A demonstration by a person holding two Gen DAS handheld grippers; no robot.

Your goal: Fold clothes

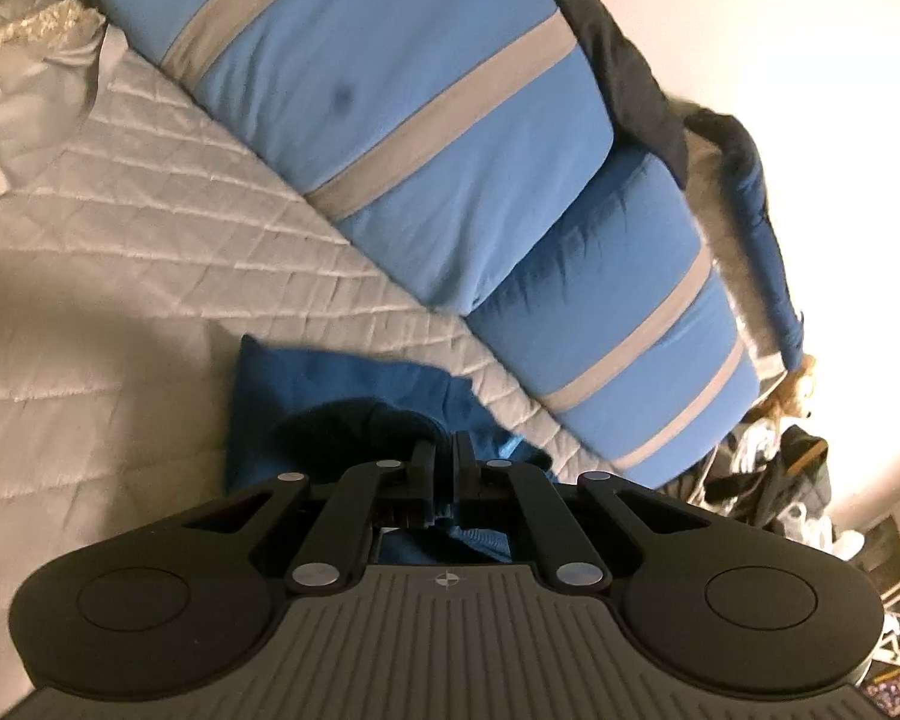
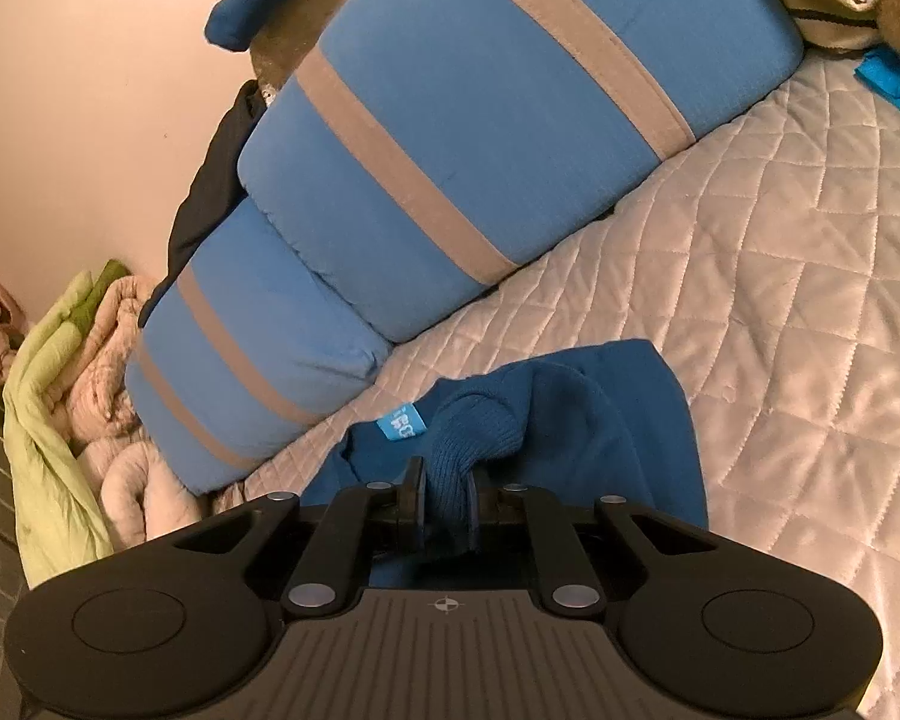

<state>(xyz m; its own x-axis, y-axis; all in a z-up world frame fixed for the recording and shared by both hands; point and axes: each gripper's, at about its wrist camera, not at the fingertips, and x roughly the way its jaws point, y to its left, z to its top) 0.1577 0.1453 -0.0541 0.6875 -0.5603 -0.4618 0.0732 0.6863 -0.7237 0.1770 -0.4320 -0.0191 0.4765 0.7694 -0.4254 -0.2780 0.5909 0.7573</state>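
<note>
A dark blue garment [image 1: 306, 384] lies bunched on the quilted bedspread [image 1: 120, 276]. My left gripper [image 1: 443, 461] is shut on a fold of its fabric, with cloth showing below the jaws. In the right wrist view the same blue garment [image 2: 606, 420] shows a light blue label [image 2: 403, 422] and a ribbed cuff [image 2: 474, 426]. My right gripper [image 2: 447, 483] is shut on that ribbed cuff, which bulges out between the fingers.
Two blue cushions with grey stripes [image 1: 390, 120] [image 2: 480, 138] lie along the wall side of the bed. Dark clothing [image 1: 630, 72] hangs behind them. A green and pink heap of bedding [image 2: 72, 372] sits off the bed's end. A bright blue cloth [image 2: 894, 84] lies far right.
</note>
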